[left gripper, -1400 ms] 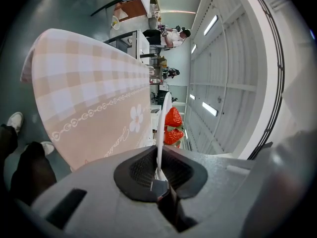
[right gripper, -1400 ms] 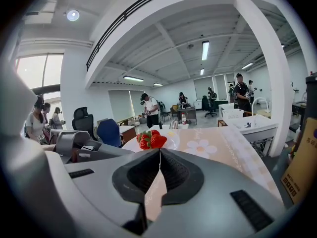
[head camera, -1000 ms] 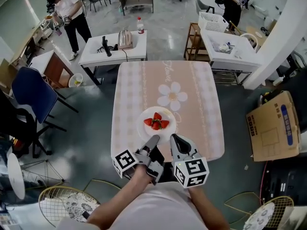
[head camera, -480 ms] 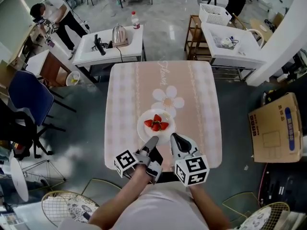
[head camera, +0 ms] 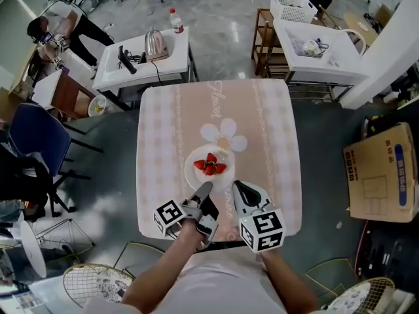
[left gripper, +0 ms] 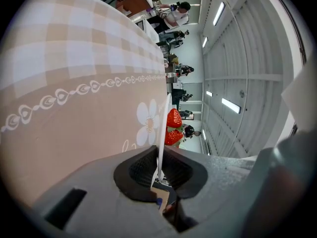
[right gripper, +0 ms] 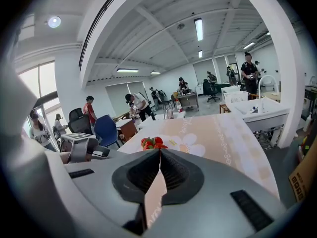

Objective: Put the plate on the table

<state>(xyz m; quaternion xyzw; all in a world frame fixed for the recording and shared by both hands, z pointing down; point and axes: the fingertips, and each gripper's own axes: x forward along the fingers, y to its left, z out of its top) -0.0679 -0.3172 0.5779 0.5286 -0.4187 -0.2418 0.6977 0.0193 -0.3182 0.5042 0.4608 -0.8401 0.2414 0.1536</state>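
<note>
A white plate (head camera: 196, 169) with red strawberries (head camera: 209, 165) lies over the pink tablecloth of the table (head camera: 262, 129), just short of its printed daisy (head camera: 220, 135). My left gripper (head camera: 205, 188) is shut on the plate's near rim. In the left gripper view that rim (left gripper: 162, 128) shows edge-on between the pads, with the strawberries (left gripper: 173, 119) beyond. Whether the plate rests on the cloth I cannot tell. My right gripper (head camera: 237, 186) hovers just right of the plate, shut and empty; its own view shows the strawberries (right gripper: 153, 143) ahead of the closed jaws.
Behind the table stands a white desk with a kettle (head camera: 154, 44) and a bottle (head camera: 175, 19). Another white table with a basket (head camera: 291, 6) is at the back right. A blue chair (head camera: 33, 139) stands at the left, a cardboard box (head camera: 383, 172) at the right. A person (head camera: 55, 28) stands far left.
The plate and both grippers have come further in over the table, closer to the daisy. The left gripper has kept its hold on the rim.
</note>
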